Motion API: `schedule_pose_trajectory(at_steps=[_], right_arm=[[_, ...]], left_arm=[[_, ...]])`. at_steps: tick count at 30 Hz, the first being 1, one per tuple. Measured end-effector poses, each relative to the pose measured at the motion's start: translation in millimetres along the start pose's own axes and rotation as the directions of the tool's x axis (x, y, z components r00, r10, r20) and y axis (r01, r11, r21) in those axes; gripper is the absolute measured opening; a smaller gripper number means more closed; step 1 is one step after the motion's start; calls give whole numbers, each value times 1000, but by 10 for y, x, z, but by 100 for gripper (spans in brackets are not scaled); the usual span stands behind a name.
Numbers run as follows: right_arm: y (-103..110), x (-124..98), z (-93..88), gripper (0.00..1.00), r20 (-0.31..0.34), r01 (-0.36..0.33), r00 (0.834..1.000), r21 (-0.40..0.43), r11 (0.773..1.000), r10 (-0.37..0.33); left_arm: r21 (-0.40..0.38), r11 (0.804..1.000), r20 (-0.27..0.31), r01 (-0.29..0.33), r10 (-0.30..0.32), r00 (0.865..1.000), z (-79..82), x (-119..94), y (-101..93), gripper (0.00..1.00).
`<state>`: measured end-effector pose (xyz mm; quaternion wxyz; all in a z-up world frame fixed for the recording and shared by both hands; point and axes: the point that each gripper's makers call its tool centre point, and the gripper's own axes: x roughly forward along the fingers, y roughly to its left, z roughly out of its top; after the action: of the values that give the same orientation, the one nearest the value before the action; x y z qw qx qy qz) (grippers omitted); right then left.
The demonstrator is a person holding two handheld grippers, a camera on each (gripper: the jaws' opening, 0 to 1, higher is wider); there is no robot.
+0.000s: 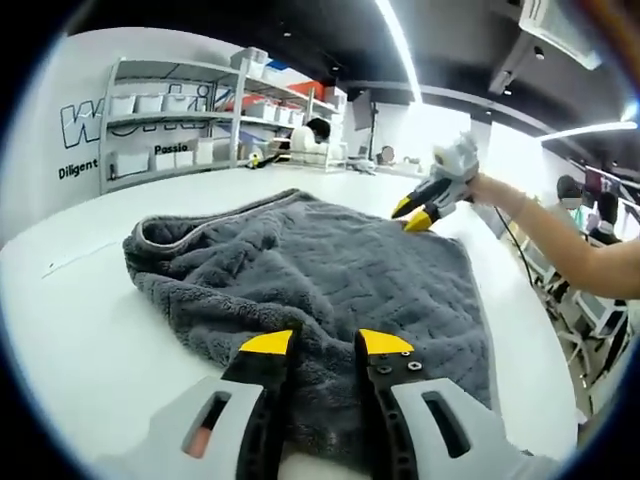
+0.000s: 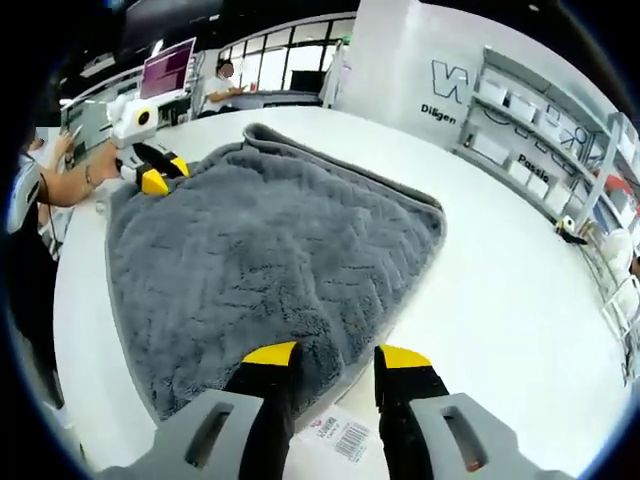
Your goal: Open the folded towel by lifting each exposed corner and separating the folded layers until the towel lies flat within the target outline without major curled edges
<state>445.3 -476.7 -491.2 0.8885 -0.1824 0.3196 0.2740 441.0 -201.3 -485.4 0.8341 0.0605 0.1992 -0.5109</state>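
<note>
A grey plush towel lies spread on the white table, its far left hem curled up a little. My left gripper stands open at the towel's near corner, with pile showing between its jaws. At the far right corner a hand holds my right gripper. In the right gripper view the towel stretches away from my right gripper, which is open over the near edge, just above a white barcode tag. My left gripper sits at the far left corner, its yellow tips close together.
White shelving with boxes lines the wall behind the table, under wall lettering. A person sits at a desk near a monitor. The table edge runs along the left of the towel. Bare tabletop lies to its right.
</note>
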Motion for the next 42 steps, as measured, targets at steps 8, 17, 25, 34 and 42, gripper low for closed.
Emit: schedule_pose_trajectory(at_steps=[8, 17, 25, 34, 42], right_arm=[[93, -88, 37, 45, 74, -4, 997, 51, 999, 1], [194, -290, 147, 72, 147, 21, 989, 92, 996, -35], [327, -421, 311, 99, 218, 29, 973, 193, 981, -71], [594, -422, 298, 99, 176, 52, 981, 185, 981, -85], [568, -382, 237, 79, 145, 79, 983, 211, 974, -111]], left_arm=[[22, 1000, 8, 10, -10, 1000, 155, -44, 14, 54], [78, 996, 24, -34, 32, 999, 230, -266, -92, 98], [51, 998, 48, -43, 40, 998, 224, -511, -69, 100], [23, 997, 42, -67, 66, 997, 104, -999, 40, 100], [80, 974, 25, -211, 209, 978, 4, -1536, 388, 100]])
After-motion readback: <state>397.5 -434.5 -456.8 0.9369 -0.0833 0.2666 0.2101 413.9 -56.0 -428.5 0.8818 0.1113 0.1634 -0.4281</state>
